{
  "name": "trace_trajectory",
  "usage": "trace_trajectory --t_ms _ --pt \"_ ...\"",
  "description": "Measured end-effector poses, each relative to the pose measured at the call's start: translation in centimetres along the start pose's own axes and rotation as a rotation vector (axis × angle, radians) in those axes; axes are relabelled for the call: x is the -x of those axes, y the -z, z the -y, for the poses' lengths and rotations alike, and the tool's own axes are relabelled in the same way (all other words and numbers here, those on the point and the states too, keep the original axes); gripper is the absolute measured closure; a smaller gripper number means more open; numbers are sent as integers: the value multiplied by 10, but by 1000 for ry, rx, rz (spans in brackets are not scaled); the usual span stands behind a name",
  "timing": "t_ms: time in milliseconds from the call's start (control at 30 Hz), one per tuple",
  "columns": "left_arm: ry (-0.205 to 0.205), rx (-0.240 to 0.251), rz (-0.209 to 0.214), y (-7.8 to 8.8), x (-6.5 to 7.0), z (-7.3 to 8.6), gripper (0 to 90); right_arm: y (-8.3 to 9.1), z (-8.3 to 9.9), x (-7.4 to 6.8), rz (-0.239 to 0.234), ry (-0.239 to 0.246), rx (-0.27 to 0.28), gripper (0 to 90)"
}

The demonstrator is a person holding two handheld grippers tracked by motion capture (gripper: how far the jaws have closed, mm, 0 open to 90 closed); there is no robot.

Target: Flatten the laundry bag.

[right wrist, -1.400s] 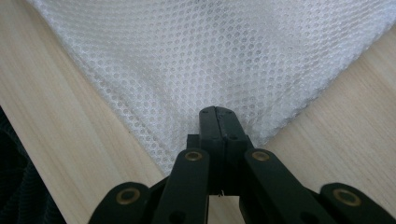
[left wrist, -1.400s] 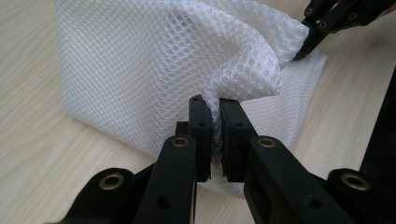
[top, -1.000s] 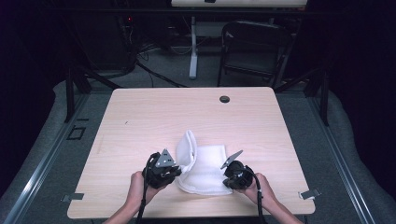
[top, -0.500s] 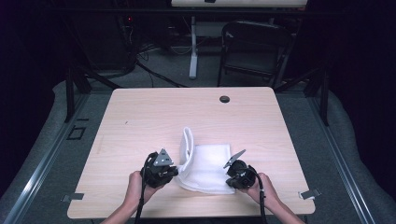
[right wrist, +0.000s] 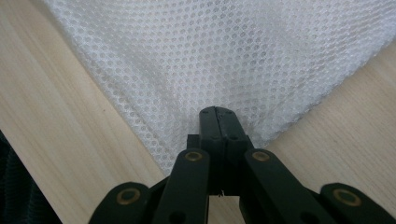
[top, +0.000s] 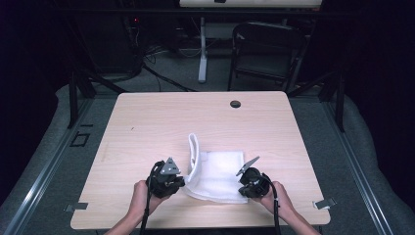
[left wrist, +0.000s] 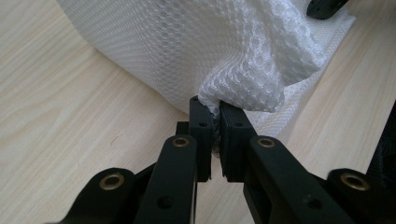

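**Ana:** High view is showing the white mesh cloth [top: 215, 175] lying near the front edge of the table [top: 147, 122], about in the middle. What are the hands doing?

**Ben:** Each hand is holding a gripper at one front corner of the cloth. The left gripper [top: 182, 182] is pinching the cloth's left side, and a fold is standing up there like a little wall.

**Ana:** Is it really gripping?

**Ben:** Yes. In the left gripper view the left gripper [left wrist: 215, 108] is squeezing a bunched bit of mesh between its jaws, which are nearly closed.

**Ana:** And the other one?

**Ben:** The right gripper [right wrist: 218, 112] is closed tight at the cloth's [right wrist: 224, 51] corner. I think a thin edge is caught in there, but it is hard to see.

**Ana:** Has anything changed since a second ago?

**Ben:** Hardly. The hands and the cloth are sitting in almost the same spots.

**Ana:** So what does that mean?

**Ben:** I think both corners are held and the fold is waiting to start.
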State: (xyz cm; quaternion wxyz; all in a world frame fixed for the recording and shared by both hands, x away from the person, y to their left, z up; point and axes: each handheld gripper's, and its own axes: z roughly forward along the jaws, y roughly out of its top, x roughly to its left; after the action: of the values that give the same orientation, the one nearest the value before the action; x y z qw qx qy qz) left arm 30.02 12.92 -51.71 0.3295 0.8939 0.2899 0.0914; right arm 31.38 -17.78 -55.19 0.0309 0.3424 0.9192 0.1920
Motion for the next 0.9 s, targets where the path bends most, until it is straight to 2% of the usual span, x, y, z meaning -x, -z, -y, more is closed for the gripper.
trace_trajectory --t_ms 367,433,467,533,767,833,900 --pt "15 -23 17 0 -4 5 856 1 1 4 2 1 -10 900" --pt "15 -33 21 0 -4 6 856 0 2 3 5 -24 16 900" --pt "15 -34 22 0 -4 7 857 1 2 5 4 -9 -4 900" --pt "20 -49 27 0 -4 8 856 1 2 5 2 -10 -3 900" --pt "34 -81 57 -1 -6 12 839 2 2 7 8 -10 -1 900" --pt "38 -92 61 0 -7 13 824 2 2 8 -3 -12 2 900" --pt "47 -100 80 1 -10 15 805 2 2 9 5 -10 0 900"
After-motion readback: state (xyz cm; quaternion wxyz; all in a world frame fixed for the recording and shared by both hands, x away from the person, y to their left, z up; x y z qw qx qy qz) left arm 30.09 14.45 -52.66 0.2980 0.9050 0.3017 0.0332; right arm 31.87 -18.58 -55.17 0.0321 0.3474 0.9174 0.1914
